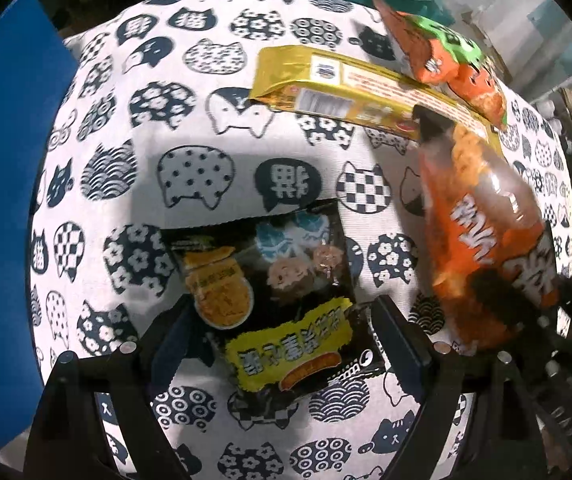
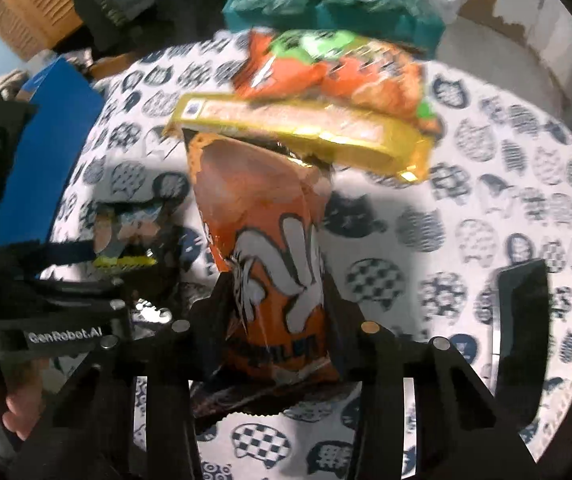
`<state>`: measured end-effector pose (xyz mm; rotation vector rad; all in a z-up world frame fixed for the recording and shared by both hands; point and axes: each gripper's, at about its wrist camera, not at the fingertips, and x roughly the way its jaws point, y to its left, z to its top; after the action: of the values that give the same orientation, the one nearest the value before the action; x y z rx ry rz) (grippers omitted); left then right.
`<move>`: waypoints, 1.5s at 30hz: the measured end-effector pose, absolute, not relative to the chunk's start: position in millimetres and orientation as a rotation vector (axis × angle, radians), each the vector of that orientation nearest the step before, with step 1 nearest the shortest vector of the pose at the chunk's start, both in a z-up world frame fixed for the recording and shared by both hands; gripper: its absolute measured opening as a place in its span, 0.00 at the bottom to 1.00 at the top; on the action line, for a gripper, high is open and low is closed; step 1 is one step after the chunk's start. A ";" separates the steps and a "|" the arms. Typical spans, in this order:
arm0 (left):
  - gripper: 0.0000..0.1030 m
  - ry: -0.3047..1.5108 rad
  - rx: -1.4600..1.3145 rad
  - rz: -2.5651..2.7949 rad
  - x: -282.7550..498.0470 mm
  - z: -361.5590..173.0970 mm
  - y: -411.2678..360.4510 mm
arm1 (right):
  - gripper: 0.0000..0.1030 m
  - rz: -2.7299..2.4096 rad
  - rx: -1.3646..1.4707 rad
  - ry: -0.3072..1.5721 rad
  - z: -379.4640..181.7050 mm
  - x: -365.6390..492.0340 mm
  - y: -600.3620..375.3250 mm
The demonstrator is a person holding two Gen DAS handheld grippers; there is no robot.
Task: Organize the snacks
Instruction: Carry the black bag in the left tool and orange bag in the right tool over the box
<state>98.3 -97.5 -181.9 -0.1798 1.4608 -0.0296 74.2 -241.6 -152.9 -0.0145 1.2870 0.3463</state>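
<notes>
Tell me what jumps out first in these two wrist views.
The tall orange snack bag with white lettering dominates the right wrist view, pinched between the right gripper fingers above the white tablecloth printed with navy cat heads. In the left wrist view, a black snack packet with a yellow label sits between the left gripper fingers. Behind them lies a long gold foil pack, an orange-and-green bag overlapping its far edge.

The only text that reads clearly is "GenRobot.AI", in white on a black strap (image 2: 46,334) just left of the right claw (image 2: 278,320). The Chinese characters on the snack packets and the tablecloth are too blurred to read.
</notes>
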 end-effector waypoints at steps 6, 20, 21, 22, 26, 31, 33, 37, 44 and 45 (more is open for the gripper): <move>0.86 1.434 -0.080 -0.046 106.7 -187.6 -125.6 | 0.39 0.283 -0.031 1.285 -151.5 73.2 -261.1; 0.56 1.374 0.013 -0.094 102.1 -175.0 -131.3 | 0.49 0.290 0.007 1.341 -168.4 80.2 -263.6; 0.56 1.376 0.004 -0.096 100.3 -175.2 -131.3 | 0.51 0.288 0.010 1.347 -171.6 81.3 -263.3; 0.56 1.375 -0.001 -0.098 99.3 -177.3 -123.7 | 0.52 0.284 0.008 1.349 -173.5 81.9 -262.8; 0.56 1.351 -0.013 -0.104 91.1 -174.2 -110.5 | 0.49 0.278 -0.015 1.338 -175.2 82.7 -259.6; 0.56 1.296 -0.001 -0.110 81.3 -157.1 -108.2 | 0.45 0.275 -0.041 1.310 -165.7 81.0 -251.3; 0.56 1.273 0.005 -0.112 78.4 -150.6 -108.3 | 0.45 0.279 -0.041 1.299 -160.5 79.9 -249.0; 0.56 1.229 0.019 -0.112 67.3 -132.9 -106.4 | 0.45 0.288 -0.051 1.266 -146.3 76.5 -242.7; 0.56 1.145 0.056 -0.105 46.6 -99.1 -74.4 | 0.45 0.296 -0.085 1.204 -116.4 70.6 -230.0; 0.56 1.135 0.058 -0.104 43.0 -93.7 -69.6 | 0.45 0.300 -0.088 1.195 -111.4 69.9 -226.5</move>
<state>43.0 -69.6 -93.7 0.0580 1.1355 -0.1038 69.9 -226.5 -111.4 -0.0882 1.1946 0.3000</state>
